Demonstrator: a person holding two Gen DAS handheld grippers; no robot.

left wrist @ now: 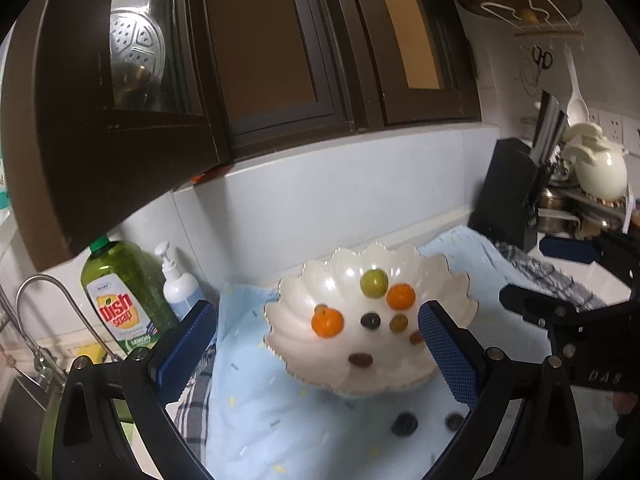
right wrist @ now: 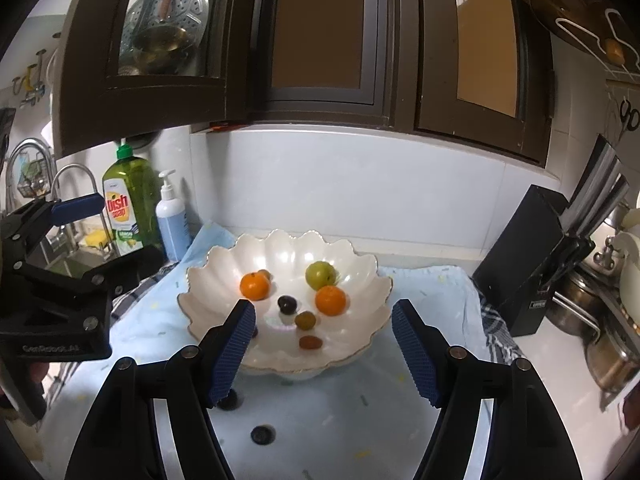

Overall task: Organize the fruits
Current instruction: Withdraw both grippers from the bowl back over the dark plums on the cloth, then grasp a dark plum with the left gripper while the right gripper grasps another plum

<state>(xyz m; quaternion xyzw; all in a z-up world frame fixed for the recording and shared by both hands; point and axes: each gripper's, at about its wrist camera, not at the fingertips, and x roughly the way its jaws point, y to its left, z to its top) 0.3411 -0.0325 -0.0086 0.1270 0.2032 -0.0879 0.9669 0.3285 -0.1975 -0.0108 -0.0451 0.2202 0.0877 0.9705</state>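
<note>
I see both jaw pairs apart and empty: left gripper (left wrist: 316,344), right gripper (right wrist: 324,340). Scalloped bowl (right wrist: 360,276) of fruit sits beyond them; two dark fruits (right wrist: 263,434) lie on the cloth (right wrist: 360,420).

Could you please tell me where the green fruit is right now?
The green fruit sits inside the scalloped bowl, toward its back wall, just behind an orange.

Bowl (right wrist: 360,276) open from above; knife block (right wrist: 524,264) stands well right.

left gripper (left wrist: 316,344) jaws spread wide; right gripper (right wrist: 324,344) likewise, both empty
</note>
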